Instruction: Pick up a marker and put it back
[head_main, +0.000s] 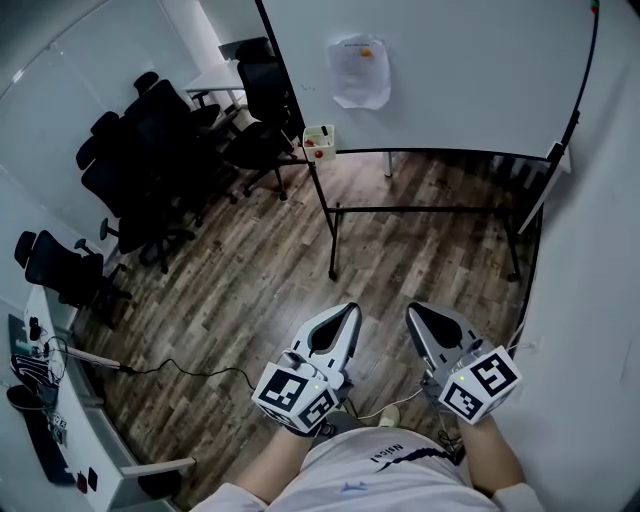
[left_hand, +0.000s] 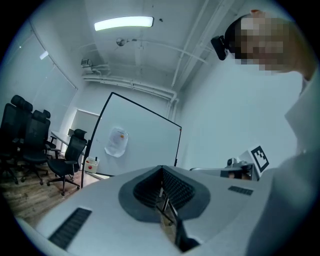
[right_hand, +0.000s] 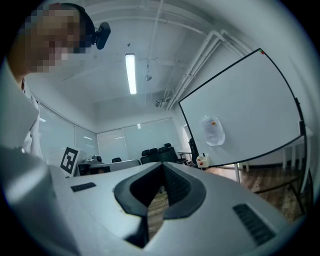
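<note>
Left tongs (head_main: 349, 309), right tongs (head_main: 413, 311) — both closed, whiteboard (head_main: 480, 90) ahead, sheet (head_main: 360, 72) print illegible

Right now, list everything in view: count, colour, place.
whiteboard: 1, white with black frame, on a stand ahead
paper sheet: 1, white, stuck on the whiteboard
holder box: 1, white with something red in it, at the whiteboard's lower left corner
office chairs: several, black, clustered at left
cable: 1, black, on the wood floor
desk: 1, white, lower left
left gripper: 1, grey, jaws together, empty
right gripper: 1, grey, jaws together, empty
</note>
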